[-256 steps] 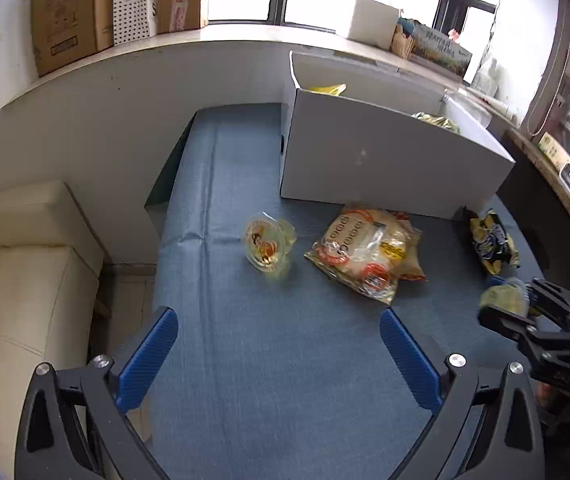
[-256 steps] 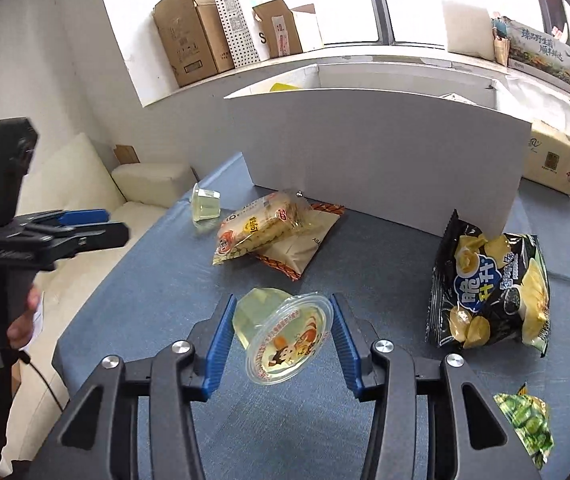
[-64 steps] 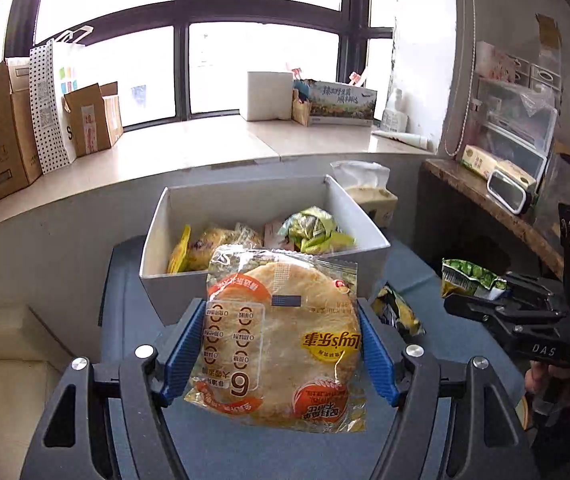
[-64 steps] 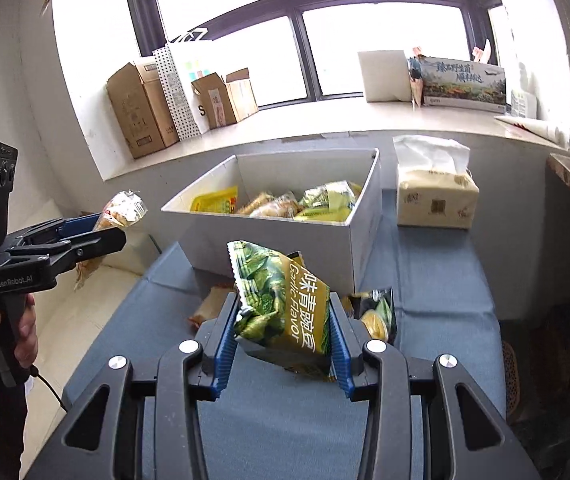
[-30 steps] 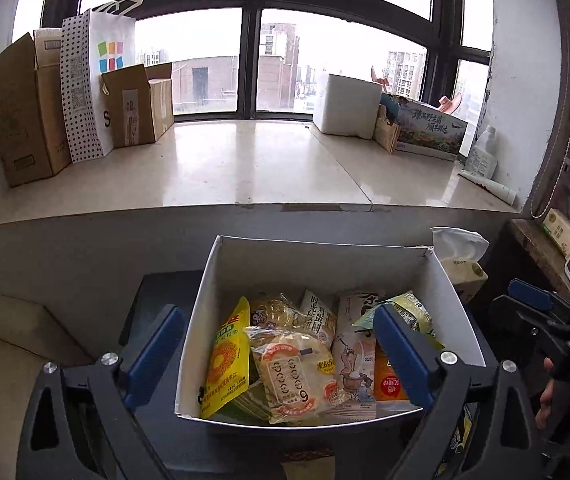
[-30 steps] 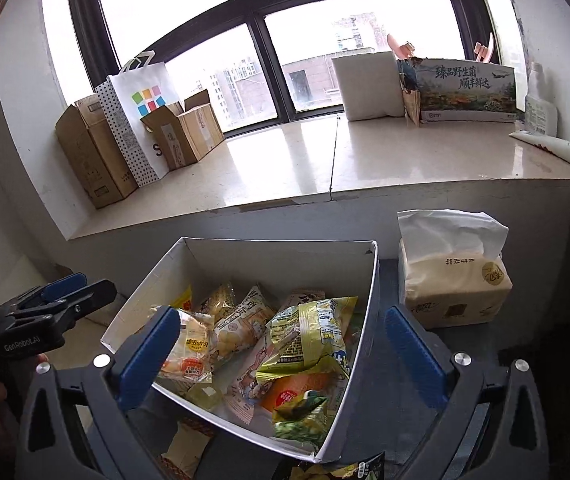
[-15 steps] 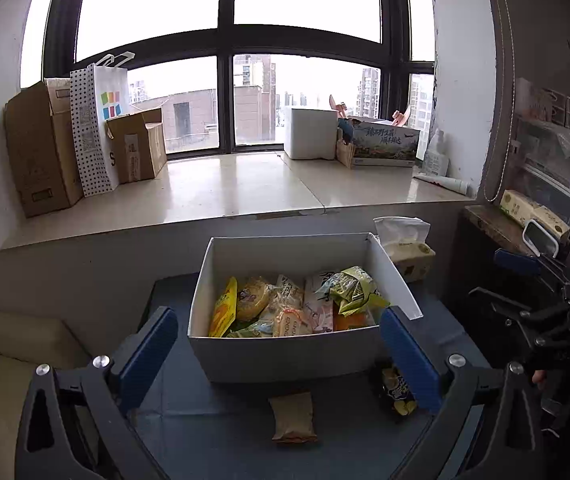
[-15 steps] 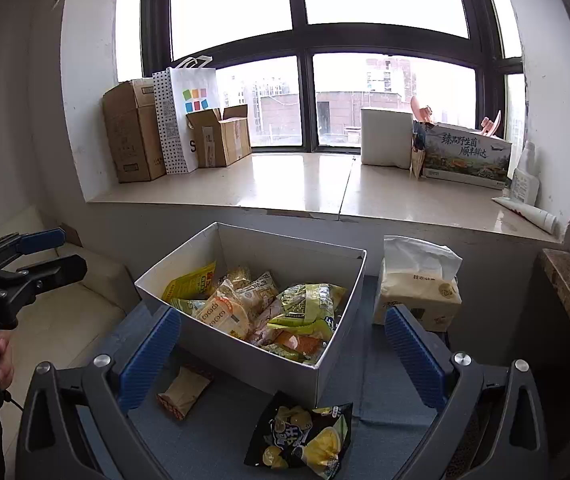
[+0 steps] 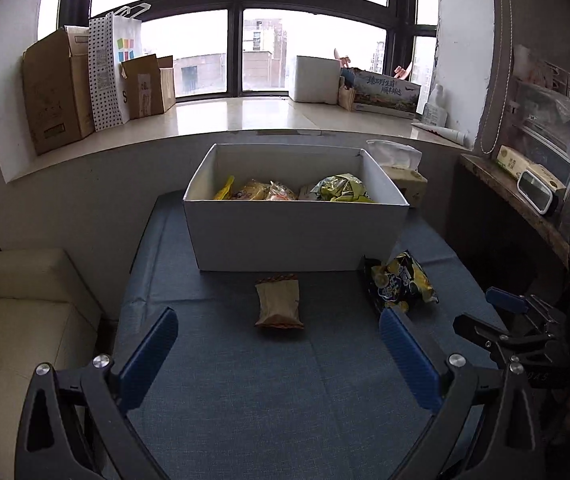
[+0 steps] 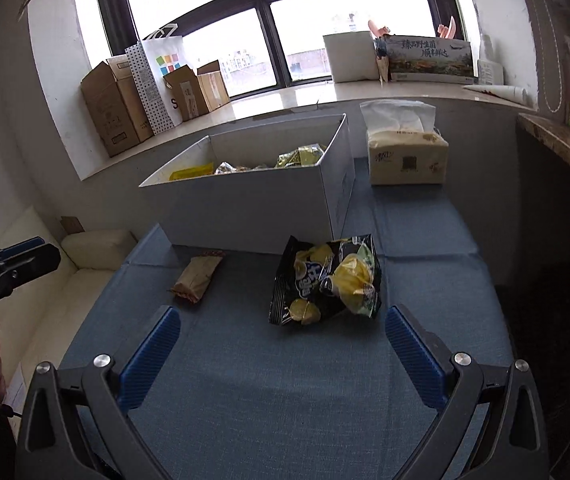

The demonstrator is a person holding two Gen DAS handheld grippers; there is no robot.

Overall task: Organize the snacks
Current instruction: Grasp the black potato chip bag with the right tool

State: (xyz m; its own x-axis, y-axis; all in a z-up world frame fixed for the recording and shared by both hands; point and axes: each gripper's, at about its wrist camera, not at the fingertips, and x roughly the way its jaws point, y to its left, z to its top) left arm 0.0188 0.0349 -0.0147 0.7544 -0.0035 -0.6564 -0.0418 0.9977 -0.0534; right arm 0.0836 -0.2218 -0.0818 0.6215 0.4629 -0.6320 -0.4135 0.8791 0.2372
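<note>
A white box (image 9: 297, 236) (image 10: 253, 204) holding several snack packets stands at the far side of the blue table (image 9: 277, 400). In front of it lie a small brown packet (image 9: 279, 305) (image 10: 199, 275) and a black-and-yellow chip bag (image 9: 401, 282) (image 10: 327, 284). My left gripper (image 9: 279, 344) is open and empty, hanging over the near table short of the brown packet. My right gripper (image 10: 283, 344) is open and empty too, just short of the chip bag. Each gripper shows at the edge of the other's view.
A tissue pack (image 10: 405, 152) sits right of the box. Cardboard boxes and a spotted bag (image 9: 113, 76) stand on the window sill. A cream sofa (image 9: 17, 320) lies left of the table, and a dark counter (image 9: 525, 208) stands to the right.
Both grippers have pulled back from above the box and sunk toward the table, so the box looks farther off and the brown packet and chip bag have come into view.
</note>
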